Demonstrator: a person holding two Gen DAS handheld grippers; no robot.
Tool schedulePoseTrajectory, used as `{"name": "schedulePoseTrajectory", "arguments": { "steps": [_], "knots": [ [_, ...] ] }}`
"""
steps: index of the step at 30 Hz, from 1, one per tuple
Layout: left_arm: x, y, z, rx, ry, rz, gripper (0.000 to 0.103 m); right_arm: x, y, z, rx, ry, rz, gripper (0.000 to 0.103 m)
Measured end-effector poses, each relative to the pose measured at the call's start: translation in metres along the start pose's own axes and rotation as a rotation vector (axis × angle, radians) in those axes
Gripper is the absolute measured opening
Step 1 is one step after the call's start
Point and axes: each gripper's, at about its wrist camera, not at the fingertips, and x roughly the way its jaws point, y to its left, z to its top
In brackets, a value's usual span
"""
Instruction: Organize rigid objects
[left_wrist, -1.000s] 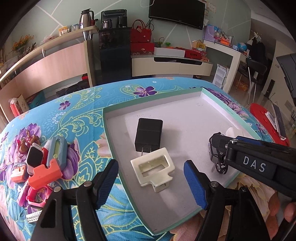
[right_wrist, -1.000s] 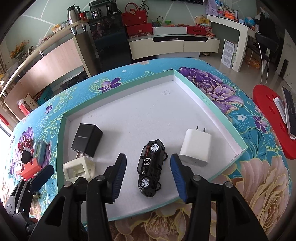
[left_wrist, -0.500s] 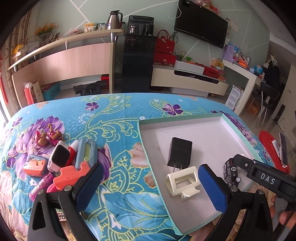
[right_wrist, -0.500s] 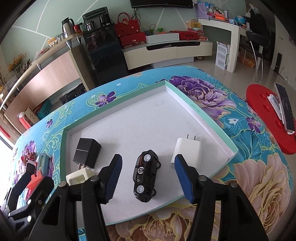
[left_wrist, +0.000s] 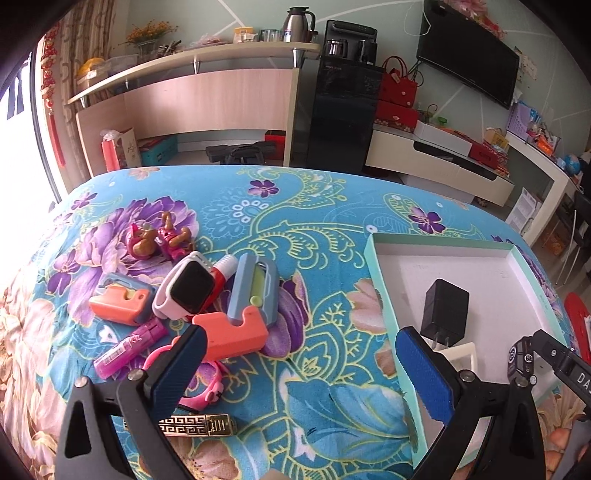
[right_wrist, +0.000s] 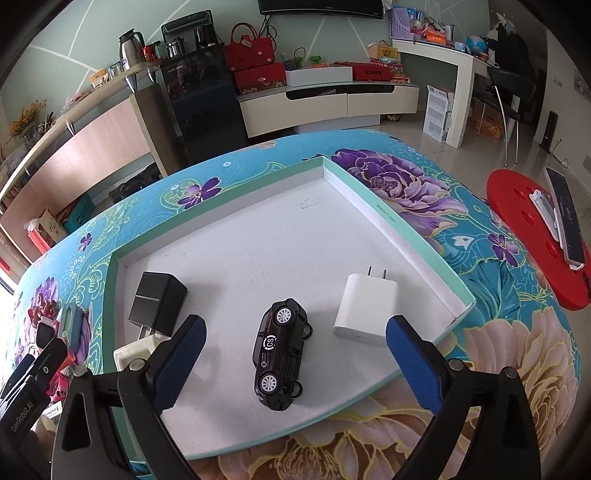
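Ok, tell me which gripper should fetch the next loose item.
Left. The left gripper is open facing the orange holder in the pile; the right gripper faces the tray.

Two hand-held claws, both with blue-padded fingers spread wide apart and gripping nothing. The left claw (left_wrist: 295, 365) hovers, pointing forward and slightly down. The right claw (right_wrist: 295, 354) hovers likewise beside it; its black arm shows at the left view's lower right edge.

You swung your left gripper (left_wrist: 295, 363) away from the tray (left_wrist: 384, 295) toward the toy pile (left_wrist: 192, 291), and your right gripper (right_wrist: 295, 354) spread wider and backed off the toy car (right_wrist: 280, 354).
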Motion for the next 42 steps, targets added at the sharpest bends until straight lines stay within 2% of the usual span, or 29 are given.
{"name": "schedulePoseTrajectory", "arguments": {
  "steps": [11, 16, 24, 28, 31, 34, 39, 42],
  "knots": [
    [-0.006, 0.039, 0.006, -0.074, 0.006, 0.087, 0.103, -0.008, 0.024, 0.002, -0.071, -0.033, 0.021, 0.099],
    [-0.010, 0.064, 0.008, -0.131, 0.020, 0.102, 0.103, -0.007, 0.041, -0.001, -0.082, -0.013, 0.105, 0.098],
    [-0.020, 0.108, 0.012, -0.219, 0.008, 0.147, 0.103, -0.013, 0.078, -0.009, -0.145, -0.044, 0.129, 0.098],
    [-0.022, 0.129, 0.011, -0.272, 0.020, 0.149, 0.103, -0.019, 0.096, -0.013, -0.161, -0.060, 0.200, 0.098],
    [-0.020, 0.142, 0.009, -0.299, 0.044, 0.138, 0.103, -0.022, 0.118, -0.018, -0.209, -0.049, 0.253, 0.098],
    [-0.019, 0.153, 0.007, -0.304, 0.066, 0.163, 0.103, -0.026, 0.143, -0.027, -0.271, -0.043, 0.306, 0.098],
    [-0.018, 0.167, 0.004, -0.288, 0.093, 0.228, 0.103, -0.024, 0.180, -0.047, -0.359, 0.024, 0.359, 0.098],
    [-0.016, 0.178, 0.001, -0.310, 0.117, 0.212, 0.103, -0.023, 0.200, -0.061, -0.393, 0.062, 0.385, 0.098]
  ]
}}
